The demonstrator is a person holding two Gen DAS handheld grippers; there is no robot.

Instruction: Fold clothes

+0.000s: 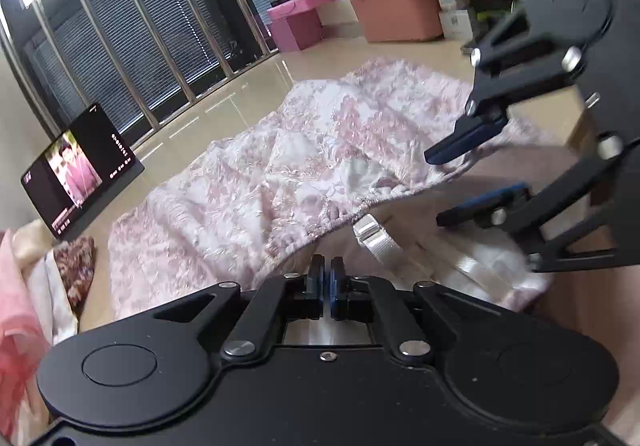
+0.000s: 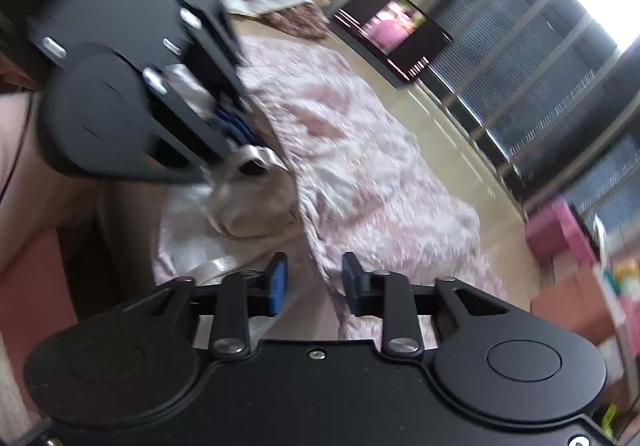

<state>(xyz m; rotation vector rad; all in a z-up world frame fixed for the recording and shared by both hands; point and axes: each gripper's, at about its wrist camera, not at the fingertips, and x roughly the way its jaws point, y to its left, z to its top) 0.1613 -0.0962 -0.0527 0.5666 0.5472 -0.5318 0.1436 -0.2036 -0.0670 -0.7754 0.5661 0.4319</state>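
Note:
A pink floral garment [image 1: 248, 181] with an elastic hem and a pale lining lies spread on the glossy floor; it also fills the middle of the right wrist view [image 2: 360, 149]. My left gripper [image 1: 328, 278] is shut, its blue pads pinching the cloth just under the hem. The right wrist view shows the left gripper [image 2: 236, 125] at the hem, blurred. A silvery strap end [image 1: 374, 238] sticks out beside it. My right gripper [image 2: 315, 282] stands open with the garment's edge between its pads, not pressed. In the left wrist view the right gripper [image 1: 444, 181] straddles the hem.
A tablet [image 1: 80, 169] playing a video leans near the barred window [image 1: 140, 45]. Folded clothes [image 1: 24, 286] are piled at the left. Pink boxes [image 1: 300, 17] and cluttered stools stand at the back. Bare tile floor [image 1: 192, 117] lies beyond the garment.

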